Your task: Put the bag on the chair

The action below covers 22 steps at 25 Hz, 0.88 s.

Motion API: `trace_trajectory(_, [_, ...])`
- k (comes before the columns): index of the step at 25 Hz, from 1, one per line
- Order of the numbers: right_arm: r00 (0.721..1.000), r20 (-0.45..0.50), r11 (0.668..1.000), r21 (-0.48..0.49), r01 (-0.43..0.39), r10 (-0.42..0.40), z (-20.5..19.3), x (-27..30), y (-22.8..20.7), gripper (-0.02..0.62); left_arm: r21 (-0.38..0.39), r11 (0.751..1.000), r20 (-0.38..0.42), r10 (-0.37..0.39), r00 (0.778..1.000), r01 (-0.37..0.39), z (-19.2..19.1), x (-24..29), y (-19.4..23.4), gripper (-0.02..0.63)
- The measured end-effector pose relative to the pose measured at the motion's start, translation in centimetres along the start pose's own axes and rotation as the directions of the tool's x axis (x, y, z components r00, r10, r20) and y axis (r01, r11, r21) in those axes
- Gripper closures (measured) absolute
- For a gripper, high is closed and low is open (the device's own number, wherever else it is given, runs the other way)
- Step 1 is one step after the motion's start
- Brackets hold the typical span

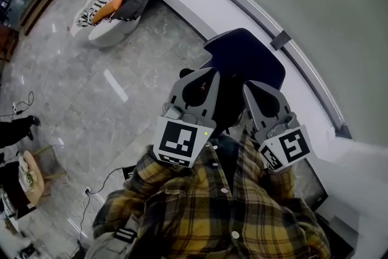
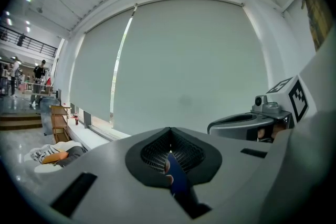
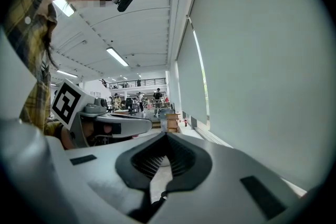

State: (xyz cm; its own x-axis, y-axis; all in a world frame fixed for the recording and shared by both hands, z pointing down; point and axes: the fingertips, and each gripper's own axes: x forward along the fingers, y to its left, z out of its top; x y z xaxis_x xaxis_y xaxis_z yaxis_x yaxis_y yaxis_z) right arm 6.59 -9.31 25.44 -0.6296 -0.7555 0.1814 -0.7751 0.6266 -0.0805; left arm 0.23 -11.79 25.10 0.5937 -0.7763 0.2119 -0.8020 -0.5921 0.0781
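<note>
Left gripper is clamped shut, with a thin blue fabric strap pinched between its ribbed black pads and trailing down out of the seam. Right gripper is closed up too, and it's got a black strap-like piece caught low between its jaws, can't make out much more of that bit. Both tools sit side by side, pretty much level, held out in front of the person's yellow plaid flannel shirt. Right between the two grippers and just past their tips is the dark navy rounded fabric bag, with a blacker part tucked under the jaws; it's over the grey marble floor, just beside the long white curved window ledge. Honestly can't tell from here whether anything under the bag is a chair. Further off, well apart at the far left, there's a white round floor seat with an orange cushion on it.
</note>
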Motion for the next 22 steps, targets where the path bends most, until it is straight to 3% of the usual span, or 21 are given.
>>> trace_trajectory(22, [1.000,-0.025,0.999,0.051,-0.013,0.014,-0.6,-1.2,0.0,0.578,0.007,1.000,-0.015,-0.009,1.000,0.009,-0.6,-0.2,-1.5,0.588])
